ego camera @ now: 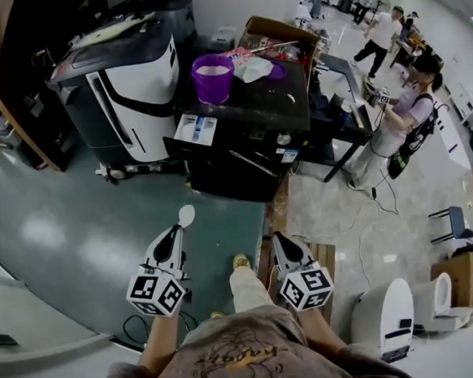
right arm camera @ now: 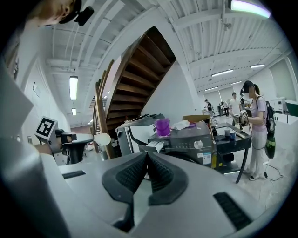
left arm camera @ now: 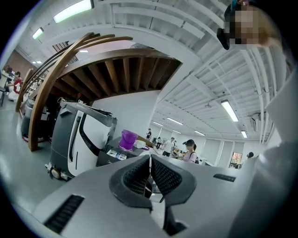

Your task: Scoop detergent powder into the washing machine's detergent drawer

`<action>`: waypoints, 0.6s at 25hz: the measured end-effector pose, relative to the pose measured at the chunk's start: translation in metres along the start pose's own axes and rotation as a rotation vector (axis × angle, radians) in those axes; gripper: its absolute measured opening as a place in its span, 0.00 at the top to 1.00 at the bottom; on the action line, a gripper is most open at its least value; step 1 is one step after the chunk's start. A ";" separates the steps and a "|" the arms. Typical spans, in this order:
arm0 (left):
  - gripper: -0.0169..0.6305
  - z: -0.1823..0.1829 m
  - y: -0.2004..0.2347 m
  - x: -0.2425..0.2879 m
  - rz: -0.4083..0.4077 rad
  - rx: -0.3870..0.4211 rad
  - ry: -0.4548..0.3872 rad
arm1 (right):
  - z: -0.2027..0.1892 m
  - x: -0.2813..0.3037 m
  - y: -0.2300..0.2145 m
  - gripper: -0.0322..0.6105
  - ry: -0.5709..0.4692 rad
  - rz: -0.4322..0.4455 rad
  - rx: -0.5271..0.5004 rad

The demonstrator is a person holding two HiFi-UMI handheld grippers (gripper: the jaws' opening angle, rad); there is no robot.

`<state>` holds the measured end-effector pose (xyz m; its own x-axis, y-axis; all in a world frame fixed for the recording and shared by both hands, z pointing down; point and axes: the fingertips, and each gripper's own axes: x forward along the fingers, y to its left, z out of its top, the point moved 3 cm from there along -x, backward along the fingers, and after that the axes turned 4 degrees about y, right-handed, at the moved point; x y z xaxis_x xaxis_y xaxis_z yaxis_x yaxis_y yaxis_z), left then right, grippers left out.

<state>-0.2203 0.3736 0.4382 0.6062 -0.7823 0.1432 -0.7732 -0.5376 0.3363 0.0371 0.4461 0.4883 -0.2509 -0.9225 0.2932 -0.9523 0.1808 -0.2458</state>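
Note:
In the head view my left gripper (ego camera: pixel 177 228) is shut on the handle of a white scoop (ego camera: pixel 186 215), whose bowl points forward over the green floor. My right gripper (ego camera: pixel 279 239) hangs beside it, shut and empty. Well ahead stands the black washing machine (ego camera: pixel 246 155) with its detergent drawer (ego camera: pixel 195 130) pulled out. A purple tub of powder (ego camera: pixel 213 77) sits on top. In the left gripper view the left gripper (left arm camera: pixel 150 157) pinches the scoop handle (left arm camera: pixel 150 164) edge-on. The right gripper view shows the right gripper (right arm camera: pixel 147 154), the scoop bowl (right arm camera: pixel 101 138), tub (right arm camera: pixel 162 126) and drawer (right arm camera: pixel 153 146).
A white and black machine (ego camera: pixel 131 86) stands left of the washer, and a cardboard box (ego camera: pixel 277 34) behind it. A low black table (ego camera: pixel 353 122) and a person (ego camera: pixel 406 118) are to its right. White units (ego camera: pixel 385 319) sit at my right. A wooden stair (right arm camera: pixel 135 79) rises at the left.

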 end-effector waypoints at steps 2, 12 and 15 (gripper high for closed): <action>0.94 0.006 0.007 0.022 0.008 0.001 -0.002 | 0.011 0.020 -0.012 0.95 0.000 0.008 -0.007; 0.94 0.045 0.027 0.121 0.046 0.001 -0.014 | 0.070 0.108 -0.071 0.95 -0.013 0.043 -0.005; 0.94 0.055 0.029 0.145 0.063 0.000 -0.023 | 0.086 0.130 -0.085 0.95 -0.014 0.067 -0.014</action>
<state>-0.1651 0.2269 0.4180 0.5522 -0.8215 0.1422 -0.8094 -0.4875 0.3274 0.1003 0.2812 0.4674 -0.3114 -0.9129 0.2640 -0.9360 0.2465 -0.2514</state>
